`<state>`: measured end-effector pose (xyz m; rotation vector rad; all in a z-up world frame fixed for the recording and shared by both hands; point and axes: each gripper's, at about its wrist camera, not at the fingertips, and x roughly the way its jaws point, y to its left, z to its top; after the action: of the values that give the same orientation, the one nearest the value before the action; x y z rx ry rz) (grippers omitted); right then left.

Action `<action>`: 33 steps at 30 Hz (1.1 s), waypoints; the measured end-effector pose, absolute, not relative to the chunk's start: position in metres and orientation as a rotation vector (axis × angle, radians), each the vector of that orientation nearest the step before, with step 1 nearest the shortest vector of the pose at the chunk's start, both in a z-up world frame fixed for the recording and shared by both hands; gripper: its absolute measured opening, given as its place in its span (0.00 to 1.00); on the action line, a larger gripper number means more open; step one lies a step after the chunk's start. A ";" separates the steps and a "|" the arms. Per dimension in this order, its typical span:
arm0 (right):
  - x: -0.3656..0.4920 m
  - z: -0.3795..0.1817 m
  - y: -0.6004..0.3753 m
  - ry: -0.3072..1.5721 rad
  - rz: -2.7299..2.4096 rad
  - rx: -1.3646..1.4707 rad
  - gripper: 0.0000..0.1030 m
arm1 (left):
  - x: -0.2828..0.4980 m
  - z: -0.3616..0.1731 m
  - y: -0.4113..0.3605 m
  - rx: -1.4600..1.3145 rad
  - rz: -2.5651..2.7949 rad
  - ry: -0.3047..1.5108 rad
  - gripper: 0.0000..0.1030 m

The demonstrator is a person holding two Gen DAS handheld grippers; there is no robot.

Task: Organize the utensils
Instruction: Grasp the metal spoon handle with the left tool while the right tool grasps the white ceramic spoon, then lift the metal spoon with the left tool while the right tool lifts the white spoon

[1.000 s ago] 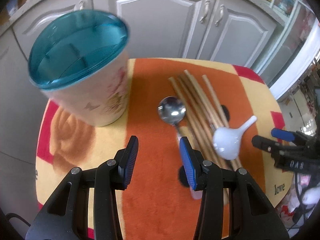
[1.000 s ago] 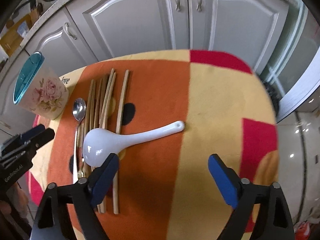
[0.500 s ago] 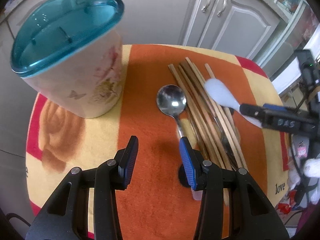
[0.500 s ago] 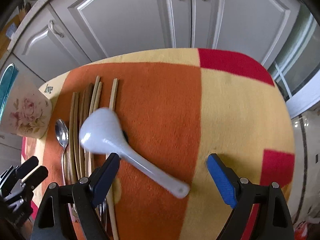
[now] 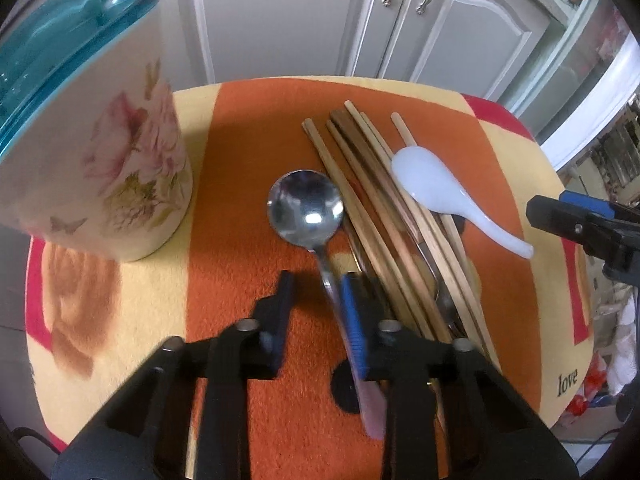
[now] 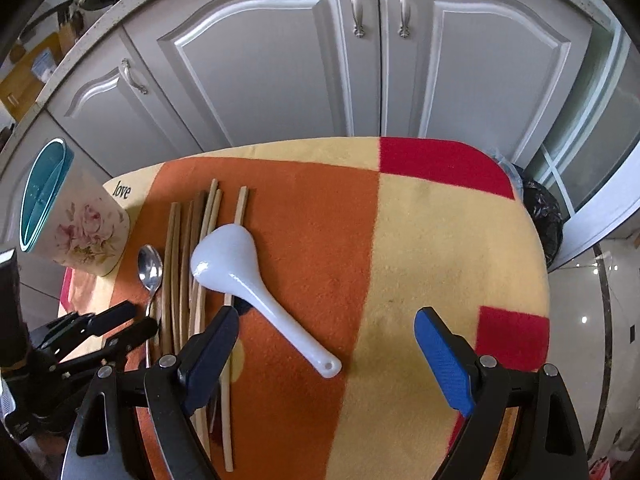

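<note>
A metal spoon [image 5: 306, 208] lies on the orange and yellow cloth [image 5: 240, 184], its handle running toward the camera. My left gripper [image 5: 316, 280] straddles that handle with its jaws closing. The handle lies against the right blue pad, and a gap shows on the left side. Several wooden chopsticks [image 5: 380, 216] lie beside the spoon, and a white ceramic spoon [image 6: 228, 256] rests across them. My right gripper [image 6: 326, 320] hovers open above the ceramic spoon's handle, holding nothing. A flowered holder with a teal lid [image 5: 100, 160] stands upright at the left.
The cloth [image 6: 440, 240] covers a small table that ends just past the chopsticks. Grey cabinet doors [image 6: 360, 80] stand behind it. A dark bag [image 6: 540, 216] sits on the floor at the right. The yellow right half of the cloth bears nothing.
My left gripper has dropped toward the metal spoon's handle and its jaws have narrowed. The white spoon has swung round, so its handle now points toward my right gripper.
</note>
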<state>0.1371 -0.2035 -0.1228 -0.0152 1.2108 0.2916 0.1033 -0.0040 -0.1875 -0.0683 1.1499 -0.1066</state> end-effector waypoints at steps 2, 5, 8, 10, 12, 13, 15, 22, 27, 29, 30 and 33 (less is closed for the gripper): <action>0.137 -0.123 -0.202 1.210 0.299 -0.015 0.86 | 0.104 -0.188 -0.001 -0.103 -0.132 1.158 0.07; 0.140 -0.123 -0.201 1.197 0.309 -0.011 0.86 | 0.099 -0.187 0.006 -0.115 -0.150 1.161 0.05; 0.143 -0.125 -0.199 1.182 0.333 -0.017 0.86 | 0.089 -0.185 0.014 -0.121 -0.150 1.170 0.03; 0.144 -0.129 -0.195 1.171 0.361 -0.049 0.85 | 0.082 -0.183 0.020 -0.122 -0.148 1.170 0.03; 0.145 -0.133 -0.190 1.167 0.393 -0.082 0.74 | 0.079 -0.181 0.022 -0.131 -0.152 1.172 0.03; 0.146 -0.137 -0.184 1.177 0.421 -0.113 0.72 | 0.077 -0.180 0.024 -0.135 -0.154 1.169 0.03; 0.147 -0.144 -0.174 1.190 0.460 -0.174 0.71 | 0.076 -0.177 0.024 -0.140 -0.154 1.160 0.03; 0.156 -0.163 -0.152 1.197 0.520 -0.299 0.50 | 0.072 -0.173 0.027 -0.163 -0.163 1.159 0.03; 0.167 -0.161 -0.150 1.178 0.545 -0.258 0.20 | 0.063 -0.166 0.036 -0.177 -0.178 1.152 0.03; 0.167 -0.159 -0.156 1.181 0.567 -0.204 0.20 | 0.059 -0.163 0.039 -0.177 -0.188 1.153 0.03; 0.164 -0.158 -0.161 1.181 0.567 -0.179 0.20 | 0.061 -0.163 0.038 -0.176 -0.191 1.156 0.03; 0.156 -0.156 -0.174 1.189 0.561 -0.109 0.20 | 0.055 -0.163 0.041 -0.171 -0.196 1.170 0.03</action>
<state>0.1556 -0.1741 -0.1556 -0.1088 1.1885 0.5609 0.0549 0.0412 -0.1632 -0.1713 1.1699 -0.1964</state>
